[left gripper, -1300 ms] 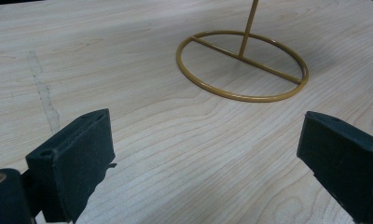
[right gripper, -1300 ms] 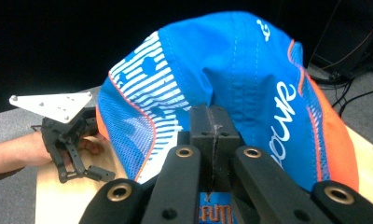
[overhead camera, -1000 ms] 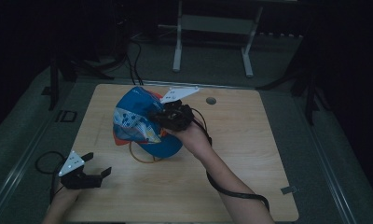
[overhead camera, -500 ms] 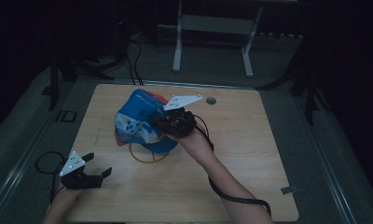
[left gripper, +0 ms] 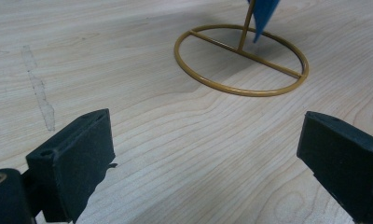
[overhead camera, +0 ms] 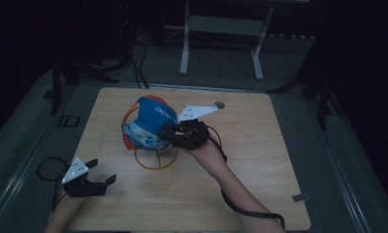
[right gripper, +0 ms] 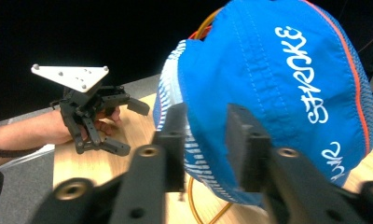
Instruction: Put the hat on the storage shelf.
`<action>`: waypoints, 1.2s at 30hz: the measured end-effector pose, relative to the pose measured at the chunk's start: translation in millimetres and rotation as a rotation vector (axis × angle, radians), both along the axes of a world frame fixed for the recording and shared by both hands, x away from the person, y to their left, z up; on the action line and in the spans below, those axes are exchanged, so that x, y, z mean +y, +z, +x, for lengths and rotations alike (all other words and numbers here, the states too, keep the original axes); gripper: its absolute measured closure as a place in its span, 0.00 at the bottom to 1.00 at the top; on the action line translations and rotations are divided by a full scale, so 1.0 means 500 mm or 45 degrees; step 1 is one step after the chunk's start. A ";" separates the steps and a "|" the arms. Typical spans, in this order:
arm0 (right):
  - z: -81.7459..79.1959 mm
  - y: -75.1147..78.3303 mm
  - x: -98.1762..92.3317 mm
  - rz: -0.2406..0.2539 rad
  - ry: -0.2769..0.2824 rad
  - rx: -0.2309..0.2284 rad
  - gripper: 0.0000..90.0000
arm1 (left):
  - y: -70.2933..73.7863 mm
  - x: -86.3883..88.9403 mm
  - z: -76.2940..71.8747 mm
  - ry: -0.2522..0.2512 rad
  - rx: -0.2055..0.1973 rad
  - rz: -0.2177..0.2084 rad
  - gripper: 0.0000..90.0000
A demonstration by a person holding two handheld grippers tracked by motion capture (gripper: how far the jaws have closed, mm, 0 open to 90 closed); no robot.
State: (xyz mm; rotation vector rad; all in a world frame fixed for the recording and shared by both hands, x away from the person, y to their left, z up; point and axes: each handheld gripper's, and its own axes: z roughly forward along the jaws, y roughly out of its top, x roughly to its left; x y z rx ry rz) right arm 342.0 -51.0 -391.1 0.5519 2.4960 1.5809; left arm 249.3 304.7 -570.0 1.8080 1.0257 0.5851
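A blue cap [overhead camera: 151,124] sits draped over a gold wire stand [overhead camera: 155,158] in the centre of the high view, a little left of the middle of the table [overhead camera: 260,160]. The work in hand looks like hanging the cap on the stand, and that part seems all but done: the cap rests on the stand's top, and its round base ring [left gripper: 240,60] lies flat on the wood in the upper right of the left gripper view.

The right gripper [overhead camera: 169,133] is at the cap's right edge. Its 2 jaws have just been opening, and in the right gripper view [right gripper: 207,144] they stand apart, with the cap's striped rim between them and no visible pinch on the fabric, so I judge the cap released. What is left is probably just to pull that gripper clear.

The left gripper [overhead camera: 101,174] sits at the lower left of the high view, jaws spread wide and empty, well apart from the stand.

White lettering runs across the cap's crown [right gripper: 310,84]; it seems to read "SHENKE", with a second, partly cut-off word below that I cannot make out.
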 end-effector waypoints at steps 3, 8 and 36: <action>-0.013 0.003 -0.010 0.017 0.009 -0.029 0.63 | 0.000 0.000 0.000 -0.003 -0.001 0.000 0.05; -0.022 0.001 -0.021 0.009 0.016 -0.060 0.40 | 0.000 -0.001 -0.001 -0.008 -0.001 -0.002 0.05; -0.062 -0.100 -0.092 -0.080 0.078 -0.096 0.15 | -0.001 0.000 -0.002 -0.010 0.001 -0.009 0.05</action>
